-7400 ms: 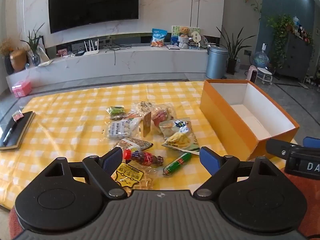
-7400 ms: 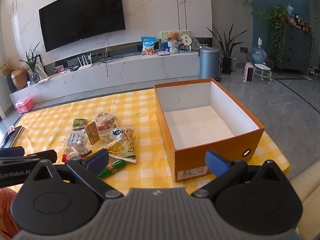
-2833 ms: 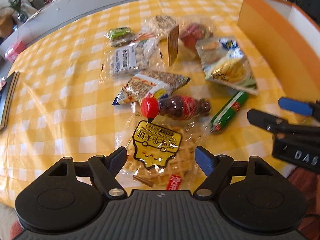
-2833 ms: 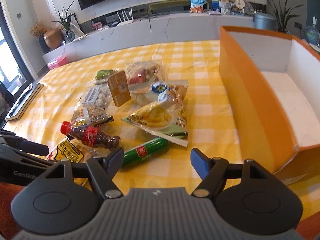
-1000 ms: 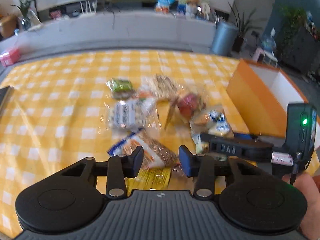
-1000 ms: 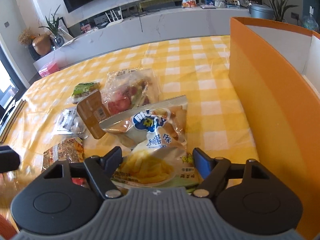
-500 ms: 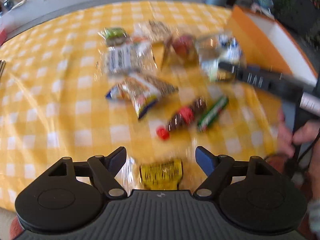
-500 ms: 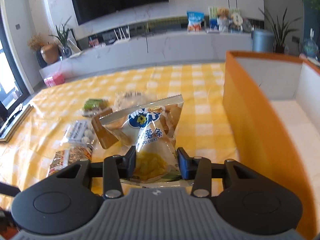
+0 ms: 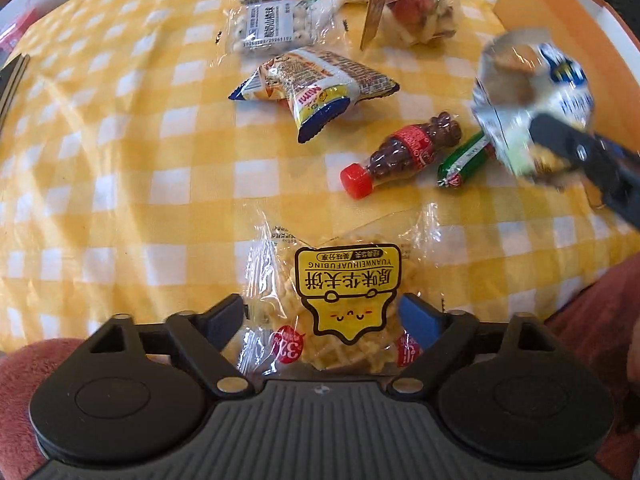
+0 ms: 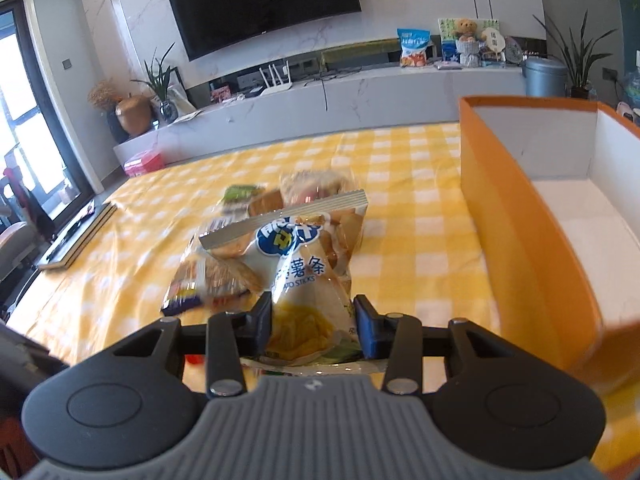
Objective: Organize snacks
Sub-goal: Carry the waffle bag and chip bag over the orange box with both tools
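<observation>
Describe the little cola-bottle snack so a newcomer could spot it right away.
On the yellow checked tablecloth, look between the waffle packet at the open left gripper and the Mimi packets. The cola-bottle snack lies on its side beside a green sausage stick. Only it has a red cap and dark, bottle-shaped body.

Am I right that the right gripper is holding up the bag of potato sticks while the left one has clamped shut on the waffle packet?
Not quite. The right gripper does hold the potato sticks bag, but the left gripper is open: in the left wrist view its fingers sit on either side of the waffle packet without squeezing it.
</observation>
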`<action>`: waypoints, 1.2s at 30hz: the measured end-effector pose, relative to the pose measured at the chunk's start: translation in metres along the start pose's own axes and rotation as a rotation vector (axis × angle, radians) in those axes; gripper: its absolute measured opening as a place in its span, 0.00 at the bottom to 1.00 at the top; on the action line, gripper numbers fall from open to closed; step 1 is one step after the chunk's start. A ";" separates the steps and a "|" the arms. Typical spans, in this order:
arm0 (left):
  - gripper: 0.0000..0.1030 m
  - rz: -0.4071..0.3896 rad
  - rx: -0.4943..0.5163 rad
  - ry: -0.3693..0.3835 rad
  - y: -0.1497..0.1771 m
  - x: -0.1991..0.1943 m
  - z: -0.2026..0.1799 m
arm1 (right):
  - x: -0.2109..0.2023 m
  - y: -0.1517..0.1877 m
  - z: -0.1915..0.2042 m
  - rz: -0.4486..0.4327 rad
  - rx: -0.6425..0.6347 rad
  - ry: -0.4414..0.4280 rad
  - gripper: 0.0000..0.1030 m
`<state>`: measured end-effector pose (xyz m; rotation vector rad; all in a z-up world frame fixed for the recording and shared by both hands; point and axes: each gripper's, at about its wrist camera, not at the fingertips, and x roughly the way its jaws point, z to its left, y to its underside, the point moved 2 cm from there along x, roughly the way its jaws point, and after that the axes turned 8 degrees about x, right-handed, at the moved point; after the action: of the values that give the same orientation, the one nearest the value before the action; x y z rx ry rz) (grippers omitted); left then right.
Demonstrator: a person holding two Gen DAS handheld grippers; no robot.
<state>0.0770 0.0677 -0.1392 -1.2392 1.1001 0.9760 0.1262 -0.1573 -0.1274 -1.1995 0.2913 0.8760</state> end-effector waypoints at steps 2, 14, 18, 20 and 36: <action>1.00 -0.005 0.005 -0.009 -0.002 0.002 -0.004 | 0.000 0.005 -0.002 0.015 0.006 -0.006 0.40; 0.90 -0.076 0.129 -0.105 0.002 -0.001 -0.043 | 0.012 0.013 -0.004 0.071 0.036 -0.059 0.40; 0.79 -0.134 0.139 -0.112 0.004 -0.012 -0.048 | 0.009 0.011 -0.005 0.064 0.041 -0.058 0.40; 0.76 -0.165 0.135 -0.107 0.007 -0.022 -0.050 | 0.008 0.011 -0.006 0.057 0.042 -0.057 0.40; 0.75 -0.476 0.085 0.005 -0.012 -0.122 -0.071 | -0.065 -0.026 -0.012 -0.174 0.057 -0.025 0.40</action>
<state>0.0560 -0.0023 -0.0175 -1.3514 0.7872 0.5576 0.1054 -0.1982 -0.0735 -1.1421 0.1878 0.7265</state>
